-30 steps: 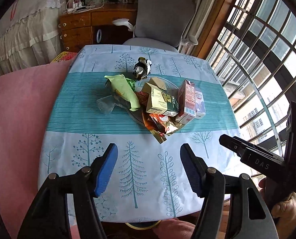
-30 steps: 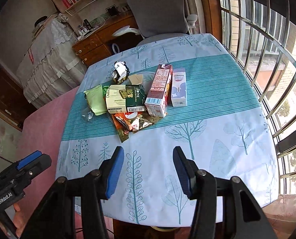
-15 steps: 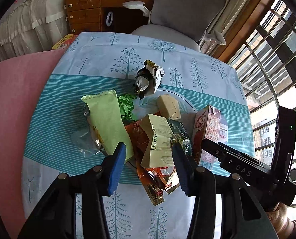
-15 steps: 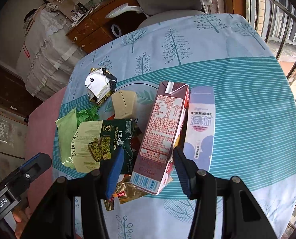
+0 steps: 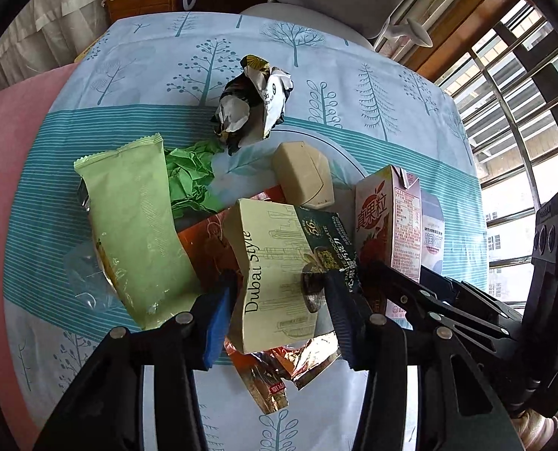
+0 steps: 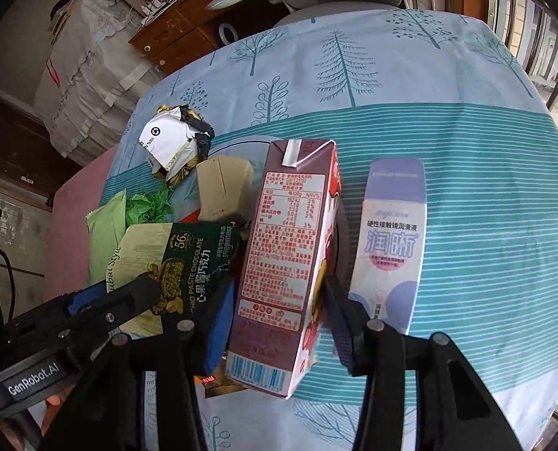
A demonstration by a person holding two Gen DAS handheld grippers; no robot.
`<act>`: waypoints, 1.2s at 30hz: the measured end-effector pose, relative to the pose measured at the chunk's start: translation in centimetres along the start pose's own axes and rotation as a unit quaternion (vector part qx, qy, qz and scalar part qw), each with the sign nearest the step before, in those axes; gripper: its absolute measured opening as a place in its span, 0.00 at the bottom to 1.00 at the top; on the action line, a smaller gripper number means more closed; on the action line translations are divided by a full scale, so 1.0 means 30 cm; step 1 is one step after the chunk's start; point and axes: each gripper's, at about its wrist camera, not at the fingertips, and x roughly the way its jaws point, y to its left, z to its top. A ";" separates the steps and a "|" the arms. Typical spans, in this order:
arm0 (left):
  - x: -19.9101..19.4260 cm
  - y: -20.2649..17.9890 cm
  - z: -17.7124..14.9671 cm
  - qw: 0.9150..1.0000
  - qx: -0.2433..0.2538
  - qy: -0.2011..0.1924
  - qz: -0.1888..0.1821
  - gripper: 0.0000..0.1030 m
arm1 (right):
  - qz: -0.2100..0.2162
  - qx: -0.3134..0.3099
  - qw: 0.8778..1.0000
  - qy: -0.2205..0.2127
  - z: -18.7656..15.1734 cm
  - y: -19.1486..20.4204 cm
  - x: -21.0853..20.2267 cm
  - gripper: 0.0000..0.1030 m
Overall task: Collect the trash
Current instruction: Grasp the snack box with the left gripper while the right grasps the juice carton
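Left wrist view: left gripper (image 5: 279, 293) clamps chocolate box (image 5: 279, 263); right gripper (image 6: 279, 308), jaws just closing, grips juice carton (image 6: 282, 263).

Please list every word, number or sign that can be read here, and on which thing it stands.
"Dubai Style", "56", "CHOCOLATE": chocolate box
"真果粒": juice carton; its nutrition table is too small to read
"润晰": white and purple box
Recycling sign: crumpled wrapper
"GenRobot.AI": left gripper's body, in the right wrist view

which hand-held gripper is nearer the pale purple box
Right. The right hand-held gripper straddles the red juice carton right beside the pale purple box; the left hand-held gripper is farther, around the Dubai Style chocolate box.
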 end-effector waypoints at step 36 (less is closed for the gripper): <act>-0.587 -0.027 -0.554 0.980 0.160 -0.108 -0.045 0.07 | -0.014 0.004 0.992 -0.128 -0.513 0.204 -0.420 0.41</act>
